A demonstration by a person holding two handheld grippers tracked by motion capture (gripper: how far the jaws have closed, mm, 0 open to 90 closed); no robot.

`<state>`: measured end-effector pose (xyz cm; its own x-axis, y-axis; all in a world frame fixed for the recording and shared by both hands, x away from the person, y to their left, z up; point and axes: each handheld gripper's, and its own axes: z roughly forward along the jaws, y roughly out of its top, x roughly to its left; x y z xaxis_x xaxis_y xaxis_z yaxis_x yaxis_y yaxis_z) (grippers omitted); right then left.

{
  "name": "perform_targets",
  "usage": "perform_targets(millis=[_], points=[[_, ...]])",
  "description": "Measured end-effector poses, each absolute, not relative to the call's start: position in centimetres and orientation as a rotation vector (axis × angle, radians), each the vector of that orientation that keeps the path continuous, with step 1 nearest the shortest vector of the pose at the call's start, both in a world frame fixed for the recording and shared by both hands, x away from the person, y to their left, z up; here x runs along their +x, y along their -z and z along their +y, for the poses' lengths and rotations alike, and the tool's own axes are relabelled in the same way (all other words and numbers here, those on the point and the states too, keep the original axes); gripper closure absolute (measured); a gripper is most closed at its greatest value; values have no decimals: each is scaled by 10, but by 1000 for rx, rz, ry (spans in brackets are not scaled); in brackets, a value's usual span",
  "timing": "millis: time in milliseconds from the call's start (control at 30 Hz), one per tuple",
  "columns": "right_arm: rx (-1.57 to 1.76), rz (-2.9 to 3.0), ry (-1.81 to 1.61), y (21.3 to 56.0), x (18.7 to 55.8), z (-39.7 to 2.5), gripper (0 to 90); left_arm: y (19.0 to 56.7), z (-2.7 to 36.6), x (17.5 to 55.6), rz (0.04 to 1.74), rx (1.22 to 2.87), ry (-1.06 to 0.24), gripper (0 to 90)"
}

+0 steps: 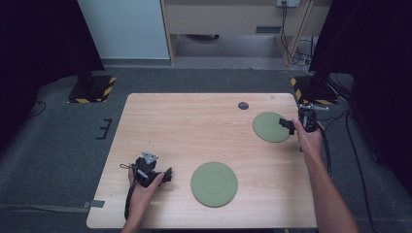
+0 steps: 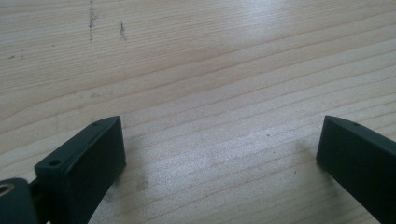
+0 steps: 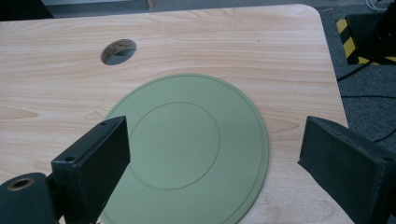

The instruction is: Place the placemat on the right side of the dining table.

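Two flat green round plates lie on the wooden table (image 1: 194, 126): one plate (image 1: 214, 184) near the front middle, the other plate (image 1: 270, 126) at the right rear. My right gripper (image 1: 286, 124) hovers at that rear plate's right edge, open; in the right gripper view the plate (image 3: 187, 144) lies between and ahead of the spread jaws. My left gripper (image 1: 166, 175) rests low over the table at the front left, open, a little left of the front plate. In the left gripper view, bare wood (image 2: 210, 93) lies between its jaws.
A round cable hole (image 1: 243, 105) sits in the tabletop behind the rear plate, also seen as the hole (image 3: 118, 51) in the right gripper view. Black stands with yellow-striped bases (image 1: 92, 88) flank the table on the grey floor. The table's right edge is close to my right hand.
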<state>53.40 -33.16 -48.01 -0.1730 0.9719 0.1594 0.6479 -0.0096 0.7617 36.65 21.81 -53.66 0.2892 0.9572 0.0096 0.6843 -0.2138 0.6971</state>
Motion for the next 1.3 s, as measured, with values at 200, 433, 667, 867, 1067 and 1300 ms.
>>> perform_targets(millis=[200,433,667,867,1067,1300], points=[[1658,1871,-1038,469,526,-330,79,537,218,367,1461,1977,-602,8],[1651,1874,-1023,460,513,-326,51,537,218,367,1461,1978,-604,8],[1626,1873,-1053,456,495,-323,49,537,218,366,1461,1978,-606,9],[1603,1888,-1060,456,486,-319,44,537,218,366,1461,1978,-606,8],[1565,1912,-1077,453,480,-314,42,537,218,366,1461,1978,-606,8],[1537,1939,-1074,455,473,-308,47,537,218,366,1461,1978,-605,8]])
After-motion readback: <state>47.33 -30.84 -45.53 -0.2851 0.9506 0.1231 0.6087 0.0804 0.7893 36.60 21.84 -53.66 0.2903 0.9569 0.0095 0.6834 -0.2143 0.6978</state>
